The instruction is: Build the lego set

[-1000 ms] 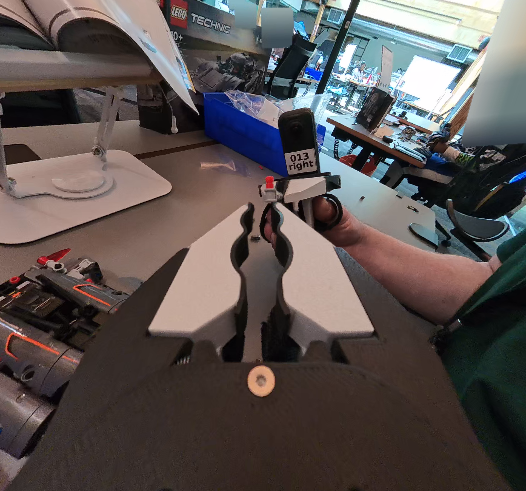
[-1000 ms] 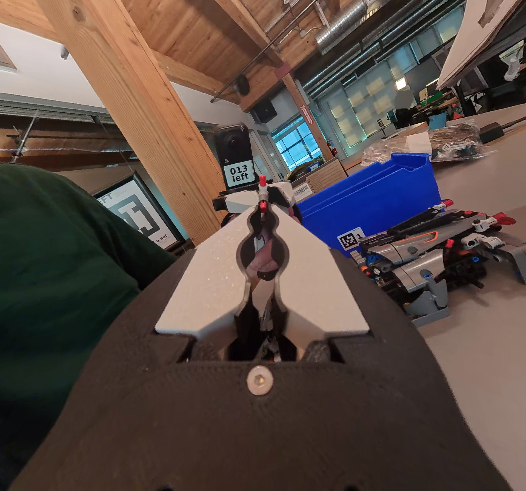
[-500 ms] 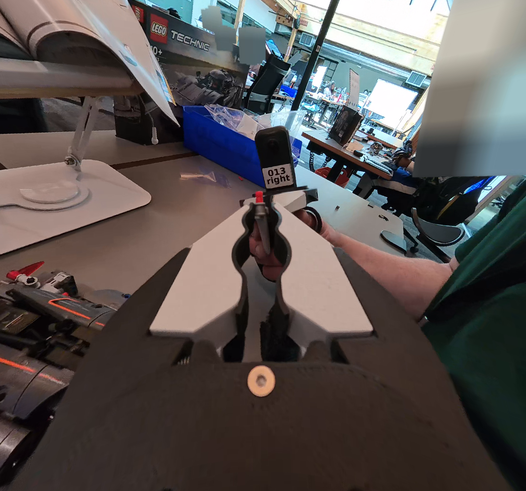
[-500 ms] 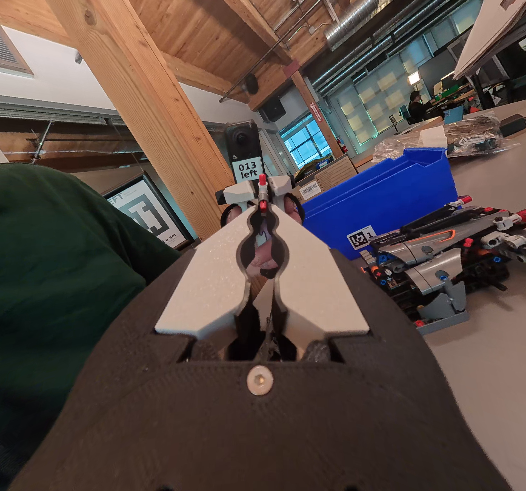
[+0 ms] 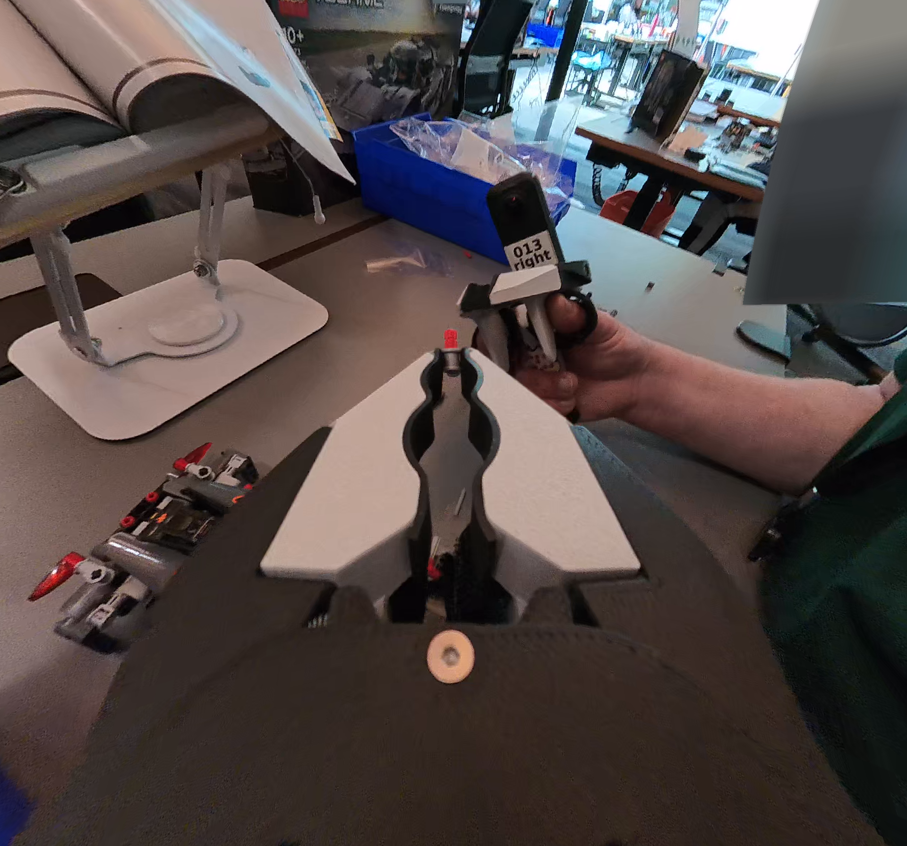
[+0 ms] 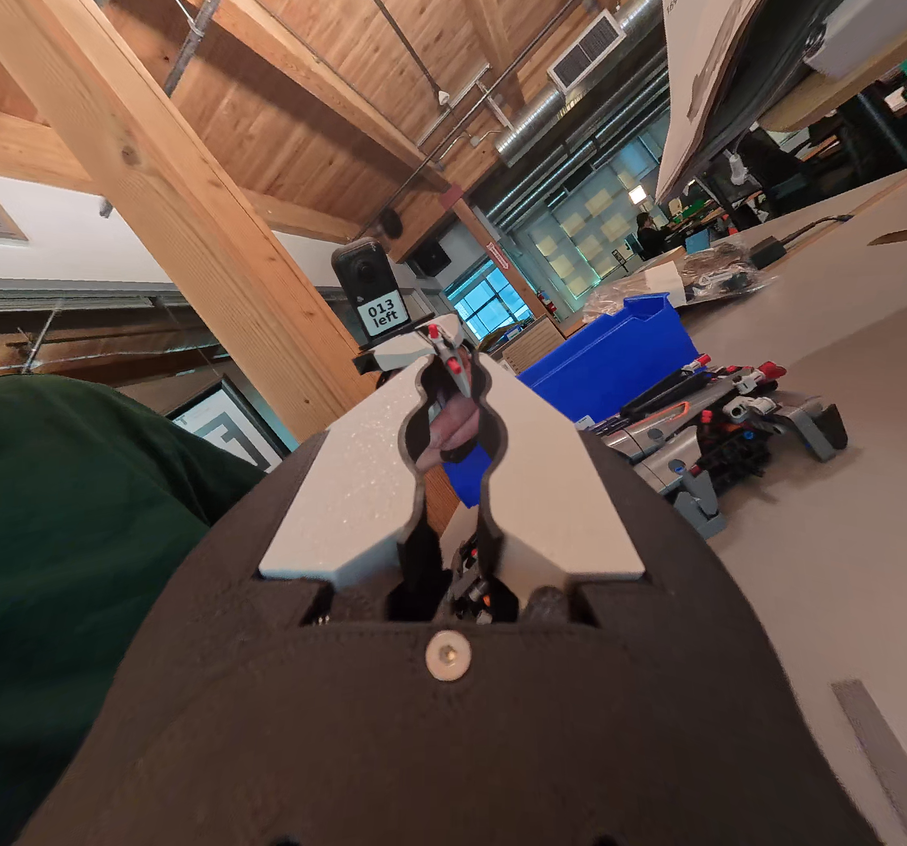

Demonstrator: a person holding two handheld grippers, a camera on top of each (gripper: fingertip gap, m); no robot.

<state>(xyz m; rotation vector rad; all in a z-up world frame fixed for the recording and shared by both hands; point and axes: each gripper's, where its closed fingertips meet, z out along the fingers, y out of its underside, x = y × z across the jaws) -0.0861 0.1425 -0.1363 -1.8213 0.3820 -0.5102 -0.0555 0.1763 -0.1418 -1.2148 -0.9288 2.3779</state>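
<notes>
Now the small grey part (image 5: 450,356) with its red pin sits pinched at the tips of the left gripper (image 5: 450,367), no longer in the right gripper (image 5: 521,360), whose fingers stand slightly apart, apparently empty, just beside it. Hand-over looks done; fitting comes next. The half-built model (image 5: 147,528) lies by the table's (image 5: 343,331) left edge, a blue bin (image 5: 422,194) and a booklet (image 5: 147,37) stand toward the far edge, and the room is a timber-beamed workshop.
</notes>
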